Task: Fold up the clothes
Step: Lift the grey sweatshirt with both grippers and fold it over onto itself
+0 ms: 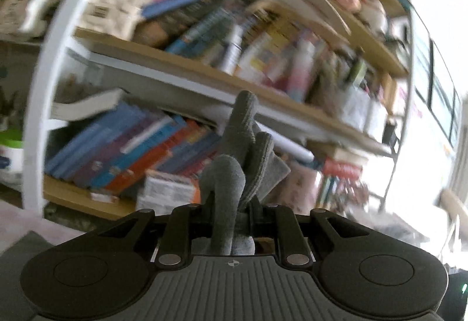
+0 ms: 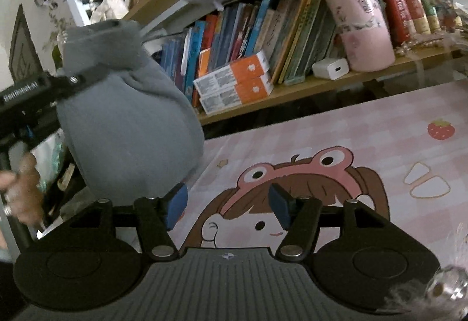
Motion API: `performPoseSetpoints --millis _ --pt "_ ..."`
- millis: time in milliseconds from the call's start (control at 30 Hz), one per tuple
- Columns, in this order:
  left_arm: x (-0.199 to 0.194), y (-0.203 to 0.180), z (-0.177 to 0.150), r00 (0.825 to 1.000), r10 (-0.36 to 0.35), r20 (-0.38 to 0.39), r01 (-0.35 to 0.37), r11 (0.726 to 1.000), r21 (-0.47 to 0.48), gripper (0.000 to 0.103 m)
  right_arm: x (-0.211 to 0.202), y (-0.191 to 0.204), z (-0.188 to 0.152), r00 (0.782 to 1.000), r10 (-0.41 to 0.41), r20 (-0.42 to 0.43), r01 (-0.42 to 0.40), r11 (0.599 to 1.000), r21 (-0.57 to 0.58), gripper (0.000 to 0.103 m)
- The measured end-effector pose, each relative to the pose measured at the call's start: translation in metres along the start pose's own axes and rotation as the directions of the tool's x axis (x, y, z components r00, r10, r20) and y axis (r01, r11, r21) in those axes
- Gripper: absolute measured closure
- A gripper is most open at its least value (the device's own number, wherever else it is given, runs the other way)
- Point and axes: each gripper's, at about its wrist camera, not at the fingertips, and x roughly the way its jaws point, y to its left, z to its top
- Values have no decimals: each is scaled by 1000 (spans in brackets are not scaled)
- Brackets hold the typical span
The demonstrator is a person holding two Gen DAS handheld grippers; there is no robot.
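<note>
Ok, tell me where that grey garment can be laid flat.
Free: the pink cartoon mat, bare from the right gripper to the shelf edge. Crowded: the bookshelf behind, packed with books and boxes. The grey garment hangs from the left gripper over the mat's left edge.

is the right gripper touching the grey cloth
Apart. In the right wrist view the right gripper is open with only the cartoon mat between its blue pads; the grey cloth hangs from the left gripper.

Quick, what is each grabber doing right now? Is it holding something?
Left gripper: closed on the grey cloth, holding it up in the air.
Right gripper: open, holding nothing, above the pink cartoon mat.
</note>
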Motion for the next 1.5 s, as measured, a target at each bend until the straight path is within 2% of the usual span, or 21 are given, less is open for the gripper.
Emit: performPoseSetpoints --millis 200,333,500,633,733,767,800,833,900,1000,1100,1133,1200,1267,1467,1500 --pt "-32 47 8 993 100 56 -94 991 -100 85 9 10 -6 999 8 -43 -10 998 -57 43" --pt "-53 74 6 986 155 56 -145 977 -154 85 11 17 -9 998 17 -60 -23 995 -95 42" --pt "-75 99 -9 977 211 -28 -213 961 -174 81 14 26 -11 997 16 -73 -26 990 -137 42" --pt "-82 120 -31 958 243 -152 -267 949 -166 66 18 32 -13 996 18 -82 -30 989 -148 41" --pt "-91 135 -43 960 213 -181 -250 944 -216 63 23 39 -15 995 23 -97 -38 987 -153 41" --pt "-94 137 -43 965 196 -174 -234 944 -233 61 25 41 -16 995 26 -101 -41 987 -152 41" --pt "-97 138 -42 970 179 -165 -217 944 -249 54 27 44 -17 994 30 -102 -45 988 -145 41" --pt "-100 139 -42 975 162 -155 -199 943 -266 43 28 47 -18 994 37 -101 -50 990 -132 41" --pt "-102 132 -40 980 140 -144 -173 954 -246 27 33 51 -20 993 57 -102 -67 993 -95 41" --pt "-106 118 -38 979 163 -124 -183 968 -173 24 43 57 -21 992 77 -99 -81 996 -31 41" --pt "-115 111 -33 977 202 -64 -209 970 -122 24 55 66 -21 992 90 -91 -87 996 32 32" --pt "-118 112 -32 972 231 -43 -234 966 -110 21 60 70 -20 992 90 -84 -87 995 37 32" --pt "-128 114 -30 937 350 17 -348 934 -82 20 69 78 -19 993 96 -73 -93 995 44 32" --pt "-137 122 -27 911 408 57 -400 909 -119 20 79 85 -17 992 109 -65 -105 993 58 32" --pt "-120 157 -26 936 350 -37 -348 902 -254 19 106 102 -12 988 142 -56 -135 985 106 32" --pt "-113 160 -26 939 337 -64 -342 908 -242 19 108 104 -13 988 145 -59 -138 985 105 32"
